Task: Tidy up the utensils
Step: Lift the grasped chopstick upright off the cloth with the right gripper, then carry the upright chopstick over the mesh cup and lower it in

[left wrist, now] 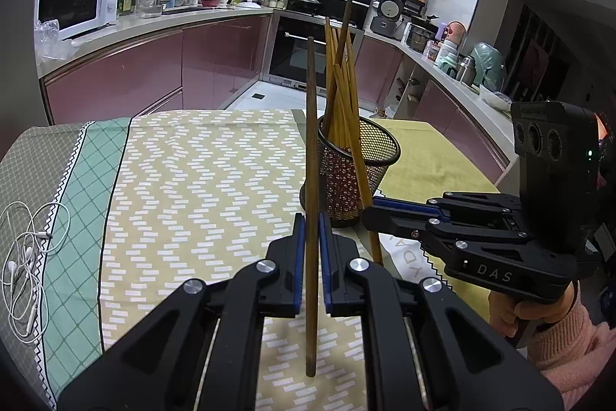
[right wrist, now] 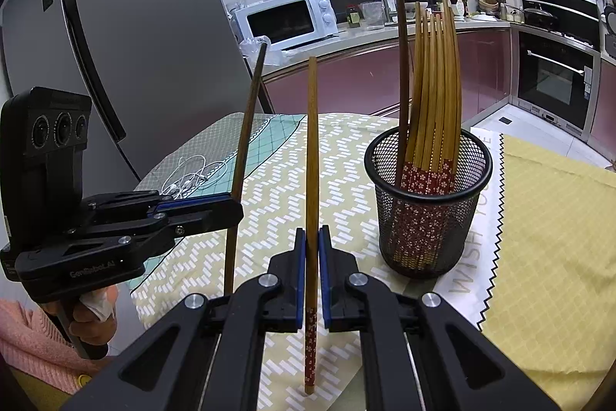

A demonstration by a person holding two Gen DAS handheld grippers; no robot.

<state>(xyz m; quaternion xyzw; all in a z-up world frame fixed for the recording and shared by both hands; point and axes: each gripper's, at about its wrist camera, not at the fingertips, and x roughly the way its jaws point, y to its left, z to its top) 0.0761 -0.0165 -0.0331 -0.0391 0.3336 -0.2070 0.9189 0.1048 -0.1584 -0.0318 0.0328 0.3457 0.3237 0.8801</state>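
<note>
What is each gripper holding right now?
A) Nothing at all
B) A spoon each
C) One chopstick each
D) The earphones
C: the left gripper is shut on a dark chopstick, and the right gripper on a lighter chopstick with a red flowered end.

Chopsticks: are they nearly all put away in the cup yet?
Nearly. A bundle of chopsticks already stands in the mesh cup. In hand: the left gripper grips a dark chopstick; the right gripper grips a flowered chopstick. Both must go in; no others show on the table.
</note>
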